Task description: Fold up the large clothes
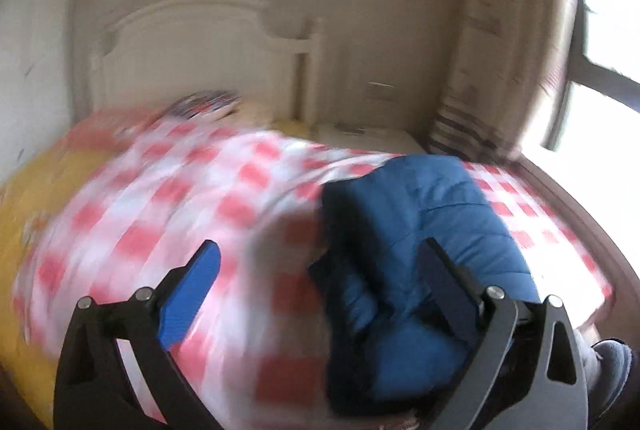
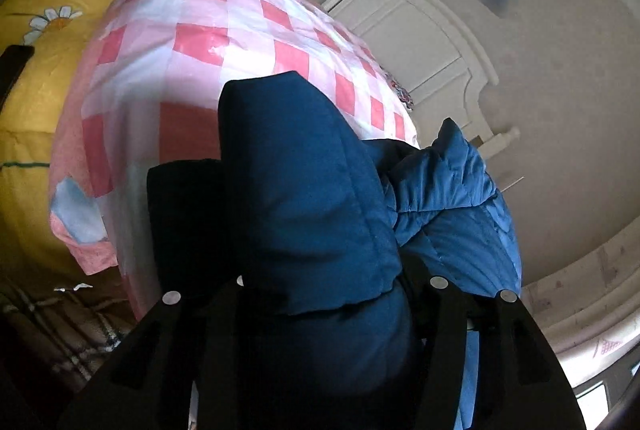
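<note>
Looking along my left gripper [image 1: 320,270], I saw its jaws spread wide with nothing pinched between them: the ridged blue pad [image 1: 192,294] of one finger stood at the lower left of the frame, and the other finger's dark pad [image 1: 448,294] lay against the padded blue jacket [image 1: 420,230] without clamping it. That jacket was a quilted, puffy garment with stitched channels and a matte woven shell, heaped in thick soft folds in the lower right of the left wrist view. It rested on a glossy red-and-white checked cloth [image 1: 180,198], smeared by blur, which covered the bed. A yellow sheet [image 1: 36,190] showed at the left edge, a cream headboard [image 1: 192,42] with an arched top stood in the upper middle, and a striped curtain [image 1: 500,50] hung beside the bright window at the right.

In the right wrist view the jacket [image 2: 312,198] filled the centre and bottom of the frame, a fat rounded fold bulging up between the black arms of my right gripper [image 2: 320,294]. The fingers were buried in the padding, so I judged the jaws closed on the jacket, pressed into a thick bundle of it. Behind it the checked cloth [image 2: 224,30] looked smooth and shiny with sharp square blocks, and the yellow sheet [image 2: 48,42] at the upper left bore printed daisies. A brown plaid blanket [image 2: 60,330] lay at the lower left.
</note>
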